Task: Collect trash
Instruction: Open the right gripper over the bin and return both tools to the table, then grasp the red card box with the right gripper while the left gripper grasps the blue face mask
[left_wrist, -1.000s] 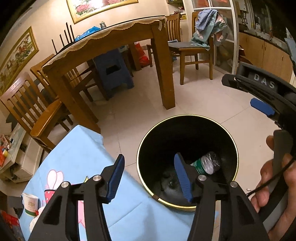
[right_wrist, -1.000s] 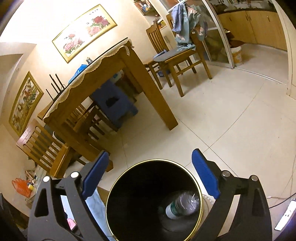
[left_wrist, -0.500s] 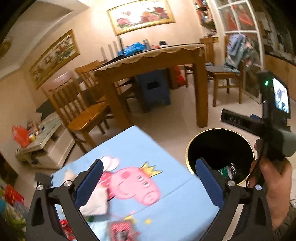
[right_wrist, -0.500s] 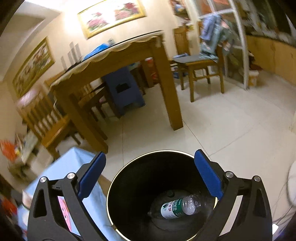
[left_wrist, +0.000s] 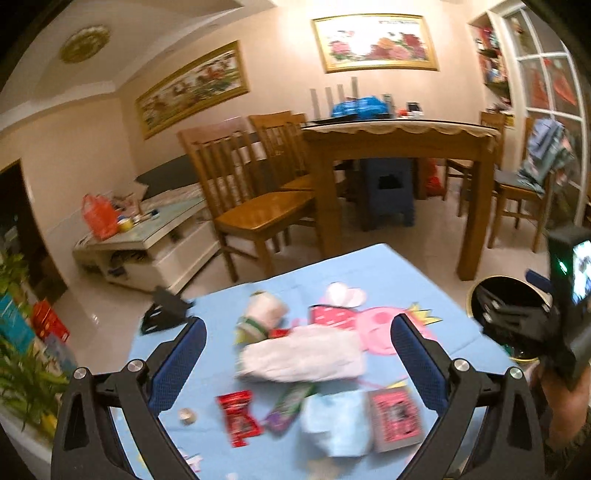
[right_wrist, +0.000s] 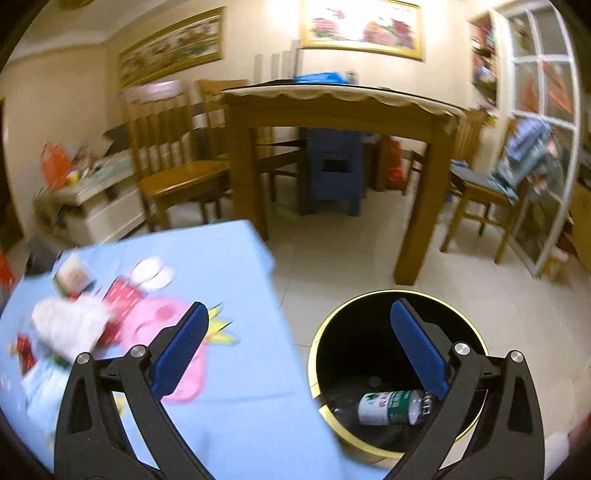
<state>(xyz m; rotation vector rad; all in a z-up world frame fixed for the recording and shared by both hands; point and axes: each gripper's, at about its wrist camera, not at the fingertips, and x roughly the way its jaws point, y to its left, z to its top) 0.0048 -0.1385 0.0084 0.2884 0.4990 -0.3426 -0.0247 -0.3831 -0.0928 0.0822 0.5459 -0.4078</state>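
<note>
Both grippers are wide open and hold nothing. The left gripper (left_wrist: 295, 354) has a white tissue (left_wrist: 301, 356) between its fingers, with wrappers just below. The right gripper (right_wrist: 295, 349) has the bin (right_wrist: 397, 373) under its right finger. A rushed grab could pinch the blue cloth (left_wrist: 388, 273) too.

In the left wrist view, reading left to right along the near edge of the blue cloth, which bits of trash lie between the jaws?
Small round cap → red wrapper → green and purple wrapper → pale blue crumpled bag → pink packet.
</note>
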